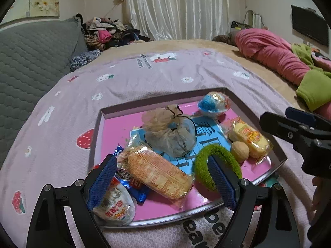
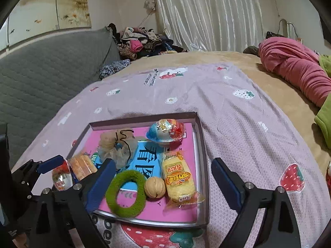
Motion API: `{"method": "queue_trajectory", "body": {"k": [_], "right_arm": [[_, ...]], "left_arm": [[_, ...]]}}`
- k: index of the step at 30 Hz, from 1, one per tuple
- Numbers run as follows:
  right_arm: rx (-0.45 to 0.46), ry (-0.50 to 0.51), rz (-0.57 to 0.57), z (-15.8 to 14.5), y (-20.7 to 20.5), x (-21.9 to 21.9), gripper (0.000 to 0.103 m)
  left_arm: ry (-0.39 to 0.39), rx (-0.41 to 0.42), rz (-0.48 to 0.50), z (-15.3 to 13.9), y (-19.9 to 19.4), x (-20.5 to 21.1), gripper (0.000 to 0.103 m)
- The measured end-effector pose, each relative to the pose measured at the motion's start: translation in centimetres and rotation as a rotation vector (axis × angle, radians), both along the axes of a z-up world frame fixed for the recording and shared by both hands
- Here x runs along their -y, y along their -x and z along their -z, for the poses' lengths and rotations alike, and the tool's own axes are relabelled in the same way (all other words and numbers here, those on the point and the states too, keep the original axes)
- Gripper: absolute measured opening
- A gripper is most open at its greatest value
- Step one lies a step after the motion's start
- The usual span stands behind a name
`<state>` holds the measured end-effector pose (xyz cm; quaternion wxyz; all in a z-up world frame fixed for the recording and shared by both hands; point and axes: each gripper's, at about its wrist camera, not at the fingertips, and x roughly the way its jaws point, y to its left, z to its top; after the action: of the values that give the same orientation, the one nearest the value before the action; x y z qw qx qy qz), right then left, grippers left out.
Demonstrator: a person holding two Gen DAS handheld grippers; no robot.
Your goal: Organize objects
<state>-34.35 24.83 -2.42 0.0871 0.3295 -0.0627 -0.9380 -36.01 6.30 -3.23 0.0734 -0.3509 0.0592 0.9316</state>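
A shallow rectangular cardboard tray with a pink floor (image 1: 107, 128) (image 2: 201, 144) lies on a lilac bedspread printed with strawberries (image 1: 144, 76) (image 2: 238, 124) that covers the bed. All the small things sit inside the tray.

At its far right corner is a blue, white and red foil-wrapped egg-shaped sweet (image 1: 214, 103) (image 2: 166, 131). Left of that, near the middle, rests a beige gauze drawstring pouch (image 1: 169, 132) (image 2: 118, 146), lying on a blue printed card (image 1: 206, 136) (image 2: 148, 159). Along the right wall lies a yellow cake in a clear orange-printed wrapper (image 1: 250, 139) (image 2: 179, 177), with a round tan walnut (image 1: 240, 150) (image 2: 155, 187) touching its left side. Just left of the walnut, at the near edge, is a fuzzy green hair-tie ring (image 1: 209, 153) (image 2: 125, 193). On the left side lie an orange wafer pack in clear film (image 1: 157, 173) (image 2: 81, 166), a small blue foil sachet (image 1: 138, 190) partly under it, and a white packet with red print (image 1: 115, 204) (image 2: 61, 177) at the near left corner.

The left gripper (image 1: 163, 184) (image 2: 51, 161) hangs over the near left part of the tray, jaws wide apart and clamped on nothing; the wafer pack shows between them. The right gripper (image 2: 163, 181) (image 1: 298, 119) hangs over the near right part, jaws likewise wide apart and empty, one on each side of the tray's right wall.

Far off are a grey quilted cushion (image 1: 31, 57) (image 2: 51, 66), a pink blanket (image 1: 273, 55) (image 2: 295, 68) and white curtains (image 1: 178, 6) (image 2: 206, 12).
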Motion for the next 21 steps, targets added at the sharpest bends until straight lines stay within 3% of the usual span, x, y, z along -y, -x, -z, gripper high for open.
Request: {"method": "queue_trajectory", "body": {"k": [10, 18, 21], "right_arm": [[-0.03, -0.031, -0.003, -1.2, -0.7, 0.6, 0.102], [-0.039, -0.053, 0.001, -1.5, -1.1, 1.2, 0.102], [-0.055, -0.112, 0.016, -1.8, -1.7, 1.8, 0.102]], "left_arm": [[-0.06, -0.056, -0.037, -2.2, -0.9, 1.6, 0.09], [-0.071, -0.049, -0.077, -2.6, -0.6, 2.6, 0.09], [-0.079, -0.038, -0.094, -2.7, -0.5, 3.2, 0.09]]}}
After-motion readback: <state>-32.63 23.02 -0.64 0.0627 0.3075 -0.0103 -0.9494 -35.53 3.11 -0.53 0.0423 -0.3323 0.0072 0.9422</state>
